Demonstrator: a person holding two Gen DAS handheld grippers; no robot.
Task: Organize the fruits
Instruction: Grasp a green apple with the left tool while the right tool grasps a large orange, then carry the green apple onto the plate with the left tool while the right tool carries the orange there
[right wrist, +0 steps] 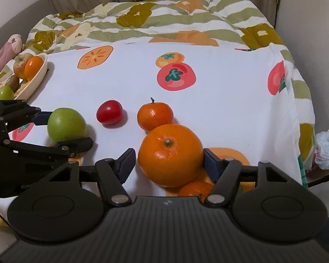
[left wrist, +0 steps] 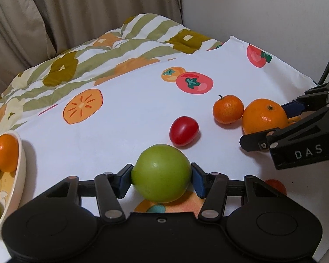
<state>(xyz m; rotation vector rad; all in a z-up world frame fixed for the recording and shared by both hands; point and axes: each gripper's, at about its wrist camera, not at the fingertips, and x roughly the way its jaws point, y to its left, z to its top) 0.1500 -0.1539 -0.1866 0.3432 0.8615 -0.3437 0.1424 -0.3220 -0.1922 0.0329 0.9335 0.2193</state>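
Left gripper (left wrist: 161,178): clamped on green apple (left wrist: 161,176), both blue pads pressed to its sides, apple low over a white sheet (left wrist: 125,135) printed with persimmons.
Right gripper (right wrist: 170,161): jaws set either side of large orange (right wrist: 171,154); right pad touching the peel, left pad just clear of it; not closed on the fruit. Orange resting on the sheet, stem end up.
Second small orange fruit (right wrist: 195,188): partly hidden under the large orange, close to the gripper body.
Small mandarin (right wrist: 155,116) with stalk: just behind the large orange, touching or nearly so.
Red tomato (right wrist: 109,112): on the sheet between green apple and mandarin, apart from both.
Shallow cream bowl (right wrist: 40,74): far left, well apart from the loose fruit; holding an orange (right wrist: 33,67), a russet apple (right wrist: 20,62), a kiwi (right wrist: 11,82) and a small green fruit (right wrist: 5,93).
Striped floral quilt (right wrist: 164,19): bunched beyond the sheet.
Crumpled white plastic bag (right wrist: 326,151): off the right edge of the bed.
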